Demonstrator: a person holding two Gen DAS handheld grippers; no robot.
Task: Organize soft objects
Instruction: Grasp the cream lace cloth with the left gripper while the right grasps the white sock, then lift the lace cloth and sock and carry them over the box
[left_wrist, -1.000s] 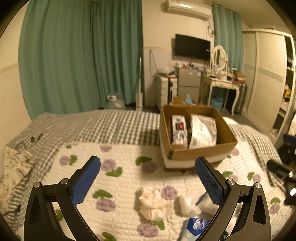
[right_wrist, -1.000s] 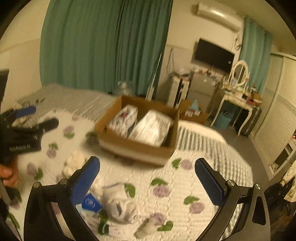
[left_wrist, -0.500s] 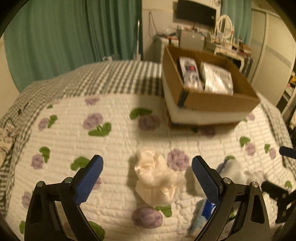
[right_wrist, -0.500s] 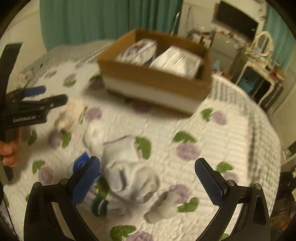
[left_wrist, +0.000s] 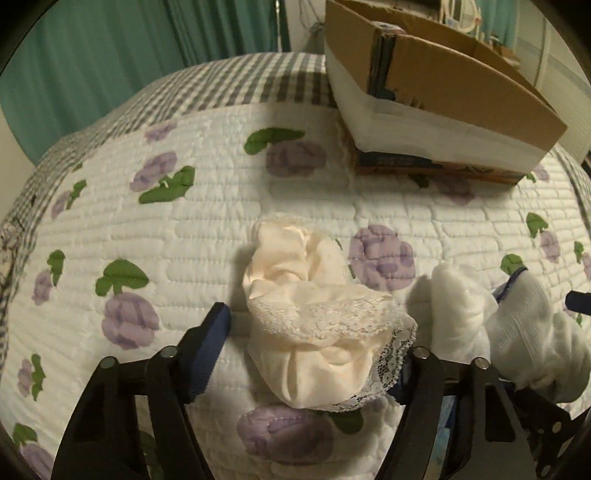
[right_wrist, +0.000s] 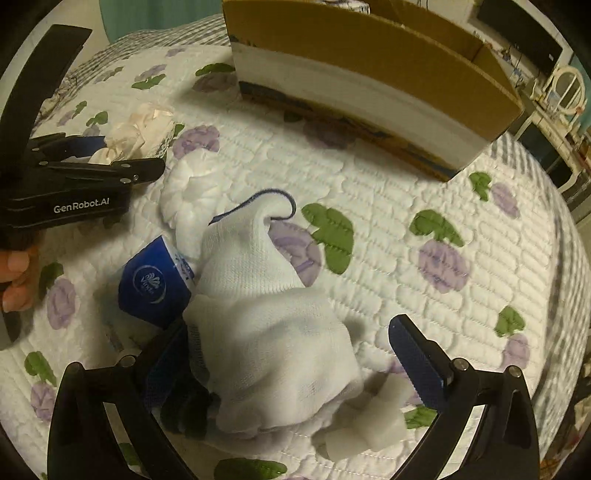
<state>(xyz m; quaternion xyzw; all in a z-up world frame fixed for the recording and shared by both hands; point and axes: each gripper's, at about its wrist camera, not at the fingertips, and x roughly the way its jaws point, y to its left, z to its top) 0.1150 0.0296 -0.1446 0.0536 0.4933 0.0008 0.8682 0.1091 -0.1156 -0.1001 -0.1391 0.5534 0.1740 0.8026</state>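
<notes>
- On the floral quilt (left_wrist: 207, 236), the left gripper (left_wrist: 314, 350) is straddling a cream lace-trimmed cloth (left_wrist: 317, 317); its jaws have just been closing but are still standing apart, the left pad showing a gap from the fabric and the right pad hidden behind the lace.
- At the cloth's 3 o'clock, a white sock bundle (right_wrist: 266, 306) is lying between the right gripper (right_wrist: 295, 354) fingers, which are spread wide, the right pad clear of it.
- At the bundle's 9 o'clock, a blue tissue pack (right_wrist: 155, 288) is touching it.
- At 12 o'clock, a cardboard box (right_wrist: 369, 55) is sitting well apart.
</notes>
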